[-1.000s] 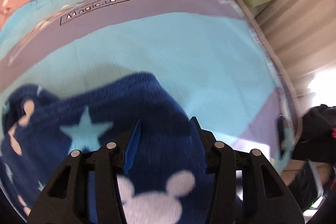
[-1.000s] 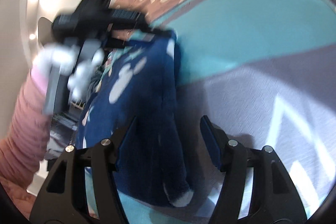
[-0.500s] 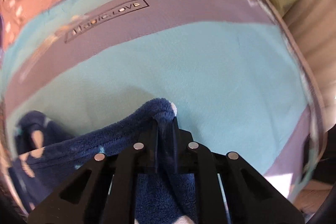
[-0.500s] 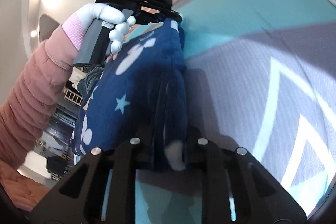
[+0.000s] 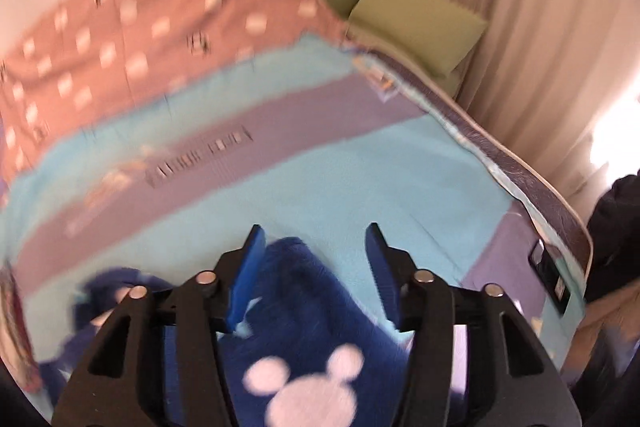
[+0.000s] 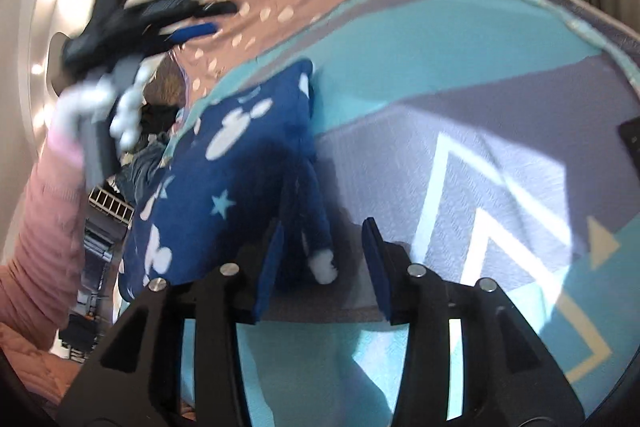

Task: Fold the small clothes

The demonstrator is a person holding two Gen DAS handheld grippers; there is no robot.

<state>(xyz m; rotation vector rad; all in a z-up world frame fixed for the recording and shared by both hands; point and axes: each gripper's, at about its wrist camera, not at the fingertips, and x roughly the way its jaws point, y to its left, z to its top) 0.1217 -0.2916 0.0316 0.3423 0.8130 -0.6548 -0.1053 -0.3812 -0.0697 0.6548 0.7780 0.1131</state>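
A dark blue fleece garment (image 6: 240,163) with white mouse heads and pale stars lies folded on the turquoise and lilac blanket (image 6: 420,51). In the left wrist view the garment (image 5: 316,311) sits below my left gripper (image 5: 316,247), whose jaws are opening; its far corner shows between them, the pads apart from it. My right gripper (image 6: 324,251) is also opening, with the garment's near corner and its white tip lying loose between the blue pads (image 6: 268,267). The right wrist view shows the left gripper (image 6: 192,23) lifted above the cloth, held by a gloved hand (image 6: 120,107).
A pink dotted sheet (image 5: 152,23) covers the far part of the bed. Green cushions (image 5: 416,27) lie at the far corner beside beige curtains (image 5: 520,27). The bed edge (image 5: 532,183) runs along the right. A dark label (image 5: 554,279) lies on the blanket near that edge.
Both grippers were shut on the garment's corners half a second ago and have let go. The left gripper has risen and pulled back; the garment now lies flat.
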